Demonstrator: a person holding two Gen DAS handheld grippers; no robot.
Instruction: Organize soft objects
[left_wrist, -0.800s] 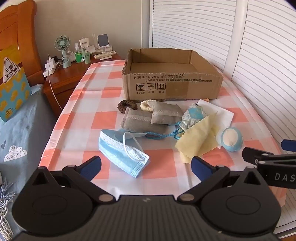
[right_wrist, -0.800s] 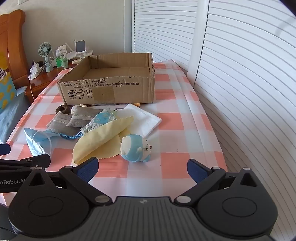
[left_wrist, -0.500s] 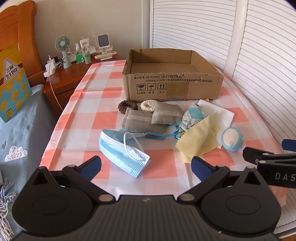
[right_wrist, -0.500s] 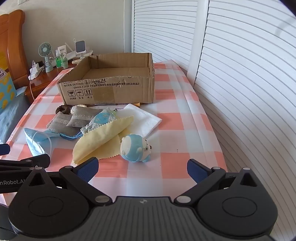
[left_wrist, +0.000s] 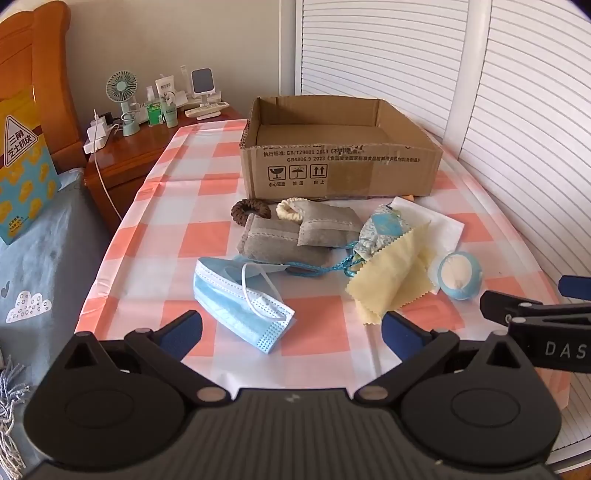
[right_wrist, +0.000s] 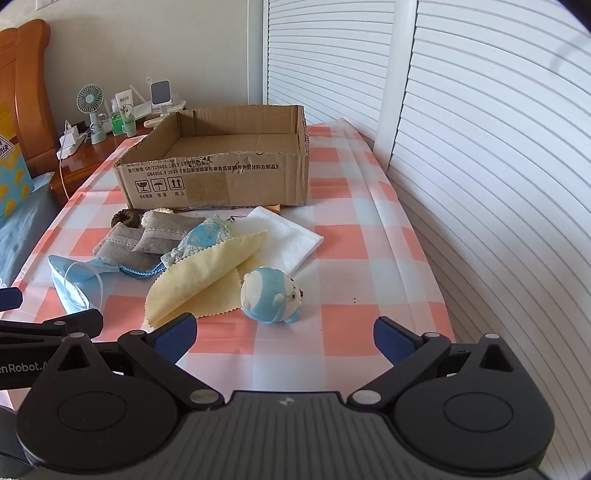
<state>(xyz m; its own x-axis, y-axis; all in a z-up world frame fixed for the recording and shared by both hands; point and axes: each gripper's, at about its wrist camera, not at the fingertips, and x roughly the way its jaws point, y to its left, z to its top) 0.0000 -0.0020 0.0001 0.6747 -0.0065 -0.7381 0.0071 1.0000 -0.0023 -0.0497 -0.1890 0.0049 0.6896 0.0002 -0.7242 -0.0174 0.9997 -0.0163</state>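
Note:
An open cardboard box (left_wrist: 340, 162) (right_wrist: 218, 177) stands at the far side of the checked table. In front of it lie soft things: a blue face mask (left_wrist: 240, 299) (right_wrist: 70, 284), two grey pouches (left_wrist: 295, 236) (right_wrist: 140, 240), a brown hair tie (left_wrist: 251, 212), a patterned drawstring bag (left_wrist: 380, 229), a yellow cloth (left_wrist: 391, 280) (right_wrist: 207, 269), a white cloth (right_wrist: 288, 240) and a blue plush ball (left_wrist: 460, 275) (right_wrist: 271, 295). My left gripper (left_wrist: 291, 332) hovers open near the mask. My right gripper (right_wrist: 284, 334) hovers open just short of the plush ball.
A wooden nightstand (left_wrist: 136, 151) with a small fan (left_wrist: 122, 99) and bottles stands at the back left. A bed with grey bedding (left_wrist: 37, 266) borders the table on the left. White slatted doors (right_wrist: 480, 184) run along the right side.

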